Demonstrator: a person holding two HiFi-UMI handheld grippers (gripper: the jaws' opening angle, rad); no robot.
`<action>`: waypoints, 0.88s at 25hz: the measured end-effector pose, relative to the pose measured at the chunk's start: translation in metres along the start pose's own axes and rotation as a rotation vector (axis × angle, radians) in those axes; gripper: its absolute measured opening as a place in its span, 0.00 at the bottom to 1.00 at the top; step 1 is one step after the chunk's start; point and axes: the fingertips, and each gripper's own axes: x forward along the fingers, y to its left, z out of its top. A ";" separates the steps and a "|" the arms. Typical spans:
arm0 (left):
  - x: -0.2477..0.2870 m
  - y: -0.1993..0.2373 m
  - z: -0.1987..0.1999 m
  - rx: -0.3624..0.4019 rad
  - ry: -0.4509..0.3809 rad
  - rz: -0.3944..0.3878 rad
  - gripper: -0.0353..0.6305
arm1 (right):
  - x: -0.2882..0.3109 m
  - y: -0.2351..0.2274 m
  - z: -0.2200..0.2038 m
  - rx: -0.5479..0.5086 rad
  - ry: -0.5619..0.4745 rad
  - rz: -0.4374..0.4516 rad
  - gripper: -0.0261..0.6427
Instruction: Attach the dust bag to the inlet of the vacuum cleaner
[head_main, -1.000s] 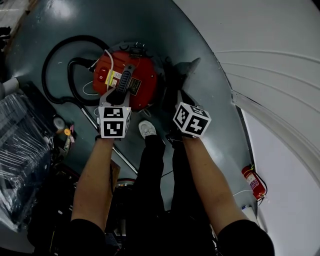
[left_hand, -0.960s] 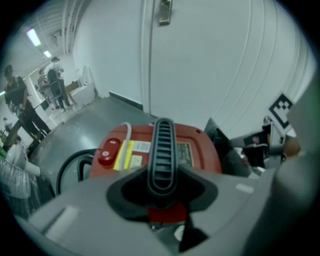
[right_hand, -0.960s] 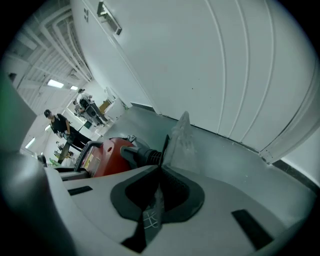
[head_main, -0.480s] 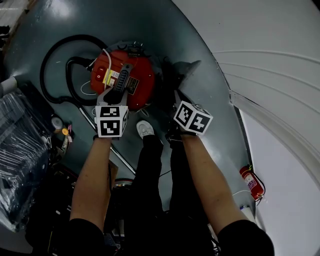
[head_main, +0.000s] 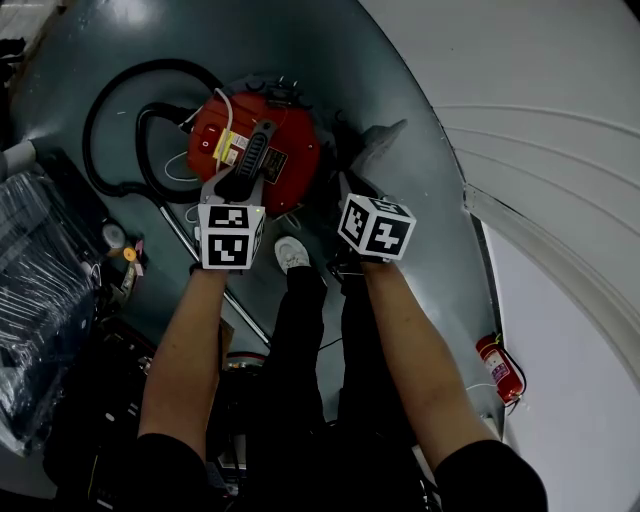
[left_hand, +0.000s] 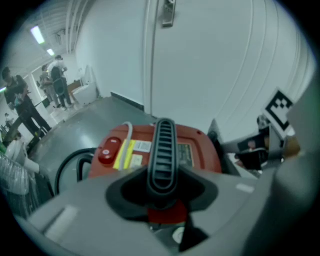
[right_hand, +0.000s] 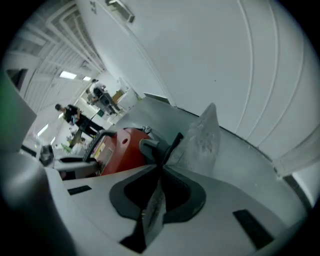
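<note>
The red vacuum cleaner (head_main: 262, 150) stands on the grey floor with its black ribbed handle (head_main: 251, 158) on top. My left gripper (head_main: 237, 188) is shut on that handle (left_hand: 163, 150), at its near end. A grey dust bag (head_main: 381, 146) hangs just right of the vacuum. My right gripper (head_main: 352, 195) is shut on the dust bag (right_hand: 202, 136), pinching its thin lower edge. In the right gripper view the bag's dark collar sits right beside the vacuum's grey inlet (right_hand: 149, 147); whether they touch I cannot tell.
A black hose (head_main: 112, 130) loops on the floor left of the vacuum. A white shoe (head_main: 292, 256) and the person's dark legs are below the grippers. A curved white wall (head_main: 540, 150) runs on the right, with a red fire extinguisher (head_main: 500, 366) at its foot. Plastic-wrapped clutter (head_main: 40, 300) is on the left.
My right gripper has shifted slightly left toward the vacuum with the bag and rolled a little. The left gripper has stayed on the handle.
</note>
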 end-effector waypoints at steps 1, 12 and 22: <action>0.000 0.000 0.000 0.000 0.000 -0.001 0.27 | 0.002 0.002 -0.001 -0.106 -0.001 -0.017 0.07; -0.004 0.003 -0.003 -0.069 0.008 0.044 0.31 | 0.000 0.005 -0.012 -0.223 0.016 -0.042 0.10; -0.067 -0.014 0.014 -0.119 -0.125 0.136 0.17 | -0.069 0.025 -0.002 -0.267 -0.171 -0.042 0.04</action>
